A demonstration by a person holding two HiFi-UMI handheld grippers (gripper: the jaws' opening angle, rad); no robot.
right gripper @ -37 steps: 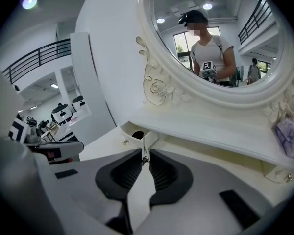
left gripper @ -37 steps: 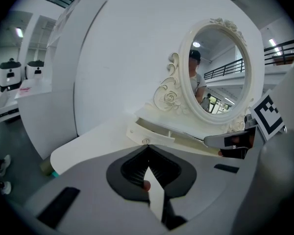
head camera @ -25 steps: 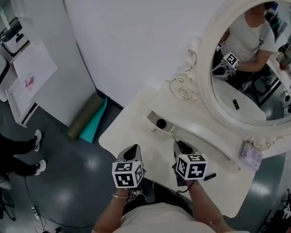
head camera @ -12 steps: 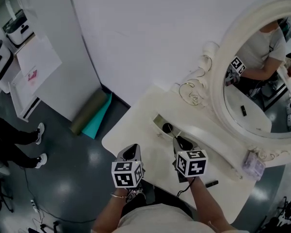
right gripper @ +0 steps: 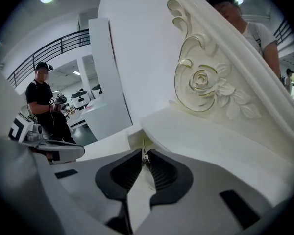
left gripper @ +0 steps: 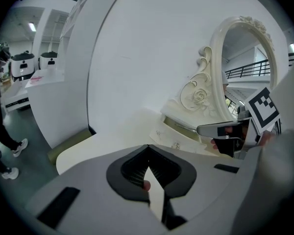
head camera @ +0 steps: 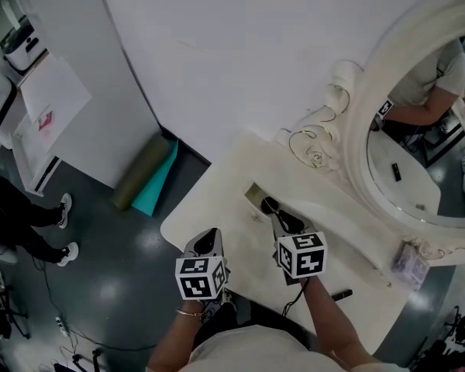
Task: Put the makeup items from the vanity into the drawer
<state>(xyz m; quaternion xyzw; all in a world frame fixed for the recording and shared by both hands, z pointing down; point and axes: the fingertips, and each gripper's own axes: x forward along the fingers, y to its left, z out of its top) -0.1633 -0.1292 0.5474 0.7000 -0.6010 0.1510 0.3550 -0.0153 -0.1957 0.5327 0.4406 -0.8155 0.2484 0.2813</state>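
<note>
A white wall backs the scene. Against it stands the cream vanity, whose worktop fills the middle of the head view. An oval mirror in a carved frame rises at the worktop's right side. On the grey floor to the left, a rolled olive mat lies against the wall beside a teal one.

The left gripper hangs over the near edge of the worktop, well short of the raised tier under the mirror. Its fingers are closed tip to tip with nothing between them.

The right gripper is further in, pointing down at the small drawer, which stands pulled out of the raised tier. Its fingers are drawn almost together and pinch a slim pale item at their very tips; what it is cannot be made out. A dark round thing shows in the drawer, just ahead of this gripper.

A clear pouch sits at the foot of the mirror frame. A black stick lies on the worktop near the person's right forearm, well apart from the drawer.
</note>
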